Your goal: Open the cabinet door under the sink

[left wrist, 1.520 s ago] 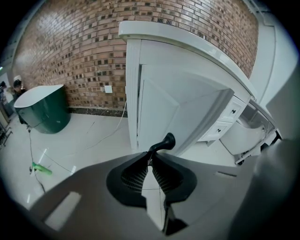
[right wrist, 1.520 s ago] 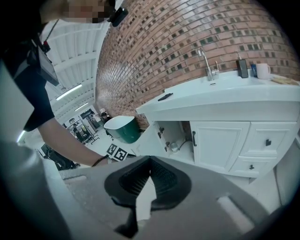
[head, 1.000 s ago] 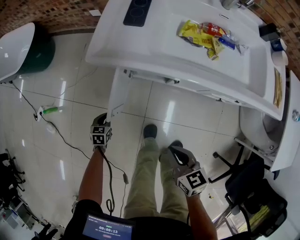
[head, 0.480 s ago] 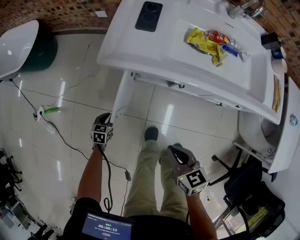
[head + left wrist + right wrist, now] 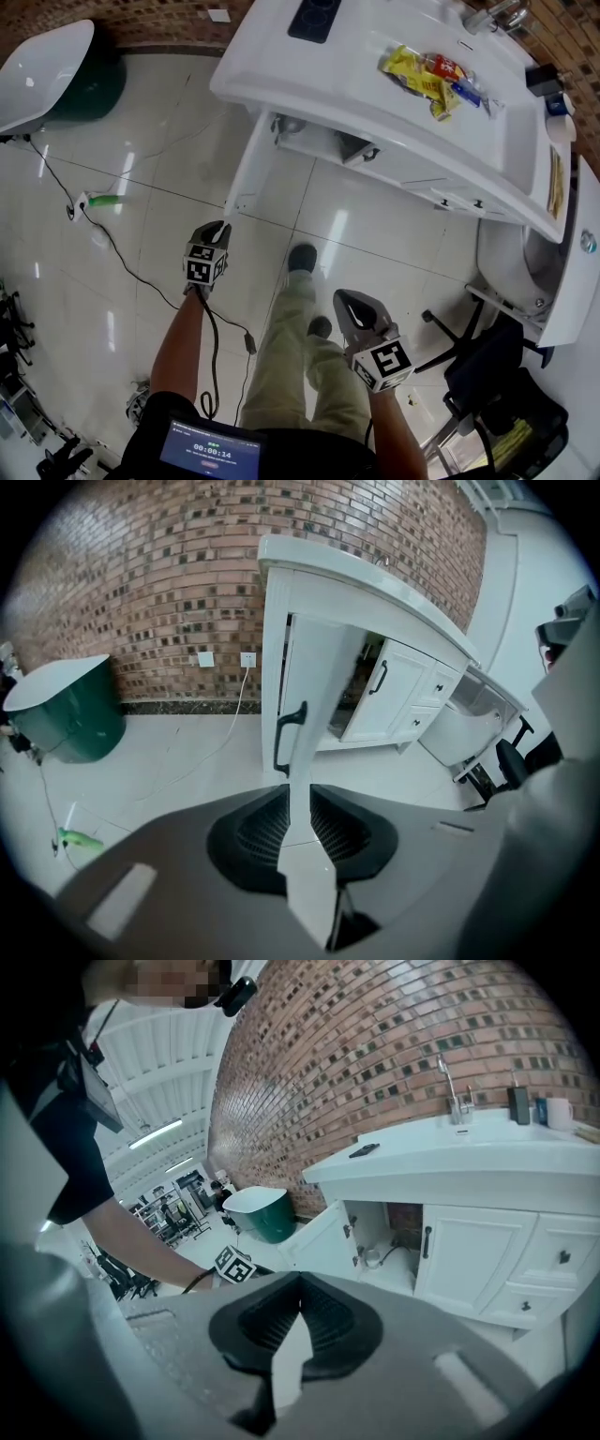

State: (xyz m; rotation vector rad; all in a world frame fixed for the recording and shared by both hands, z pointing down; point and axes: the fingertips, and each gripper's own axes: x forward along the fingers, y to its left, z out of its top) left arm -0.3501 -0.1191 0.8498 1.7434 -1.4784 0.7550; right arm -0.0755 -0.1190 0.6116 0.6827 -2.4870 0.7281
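The white cabinet door (image 5: 249, 167) under the sink counter (image 5: 319, 80) stands swung out over the floor. My left gripper (image 5: 217, 232) is at its free edge. In the left gripper view the door (image 5: 307, 686) is edge-on with its black handle (image 5: 285, 739) on the left face, and its thin edge runs down between the jaws of the left gripper (image 5: 300, 803), which are shut on it. My right gripper (image 5: 349, 302) hangs shut and empty above the person's legs, away from the vanity. The right gripper view shows the right gripper (image 5: 298, 1288) and the open door (image 5: 323, 1241), with pipes (image 5: 394, 1255) inside.
Snack packets (image 5: 427, 73) and a dark phone (image 5: 316, 17) lie on the counter. The neighbouring door (image 5: 473, 1251) is closed. A green tub (image 5: 58, 70) stands at far left. A cable (image 5: 122, 267) and a green bottle (image 5: 105, 200) lie on the floor. An office chair (image 5: 487, 375) is at right.
The door has swung farther out from the vanity, showing more of the cabinet inside. The left gripper stayed at its edge; the person stepped back. The right gripper barely moved.
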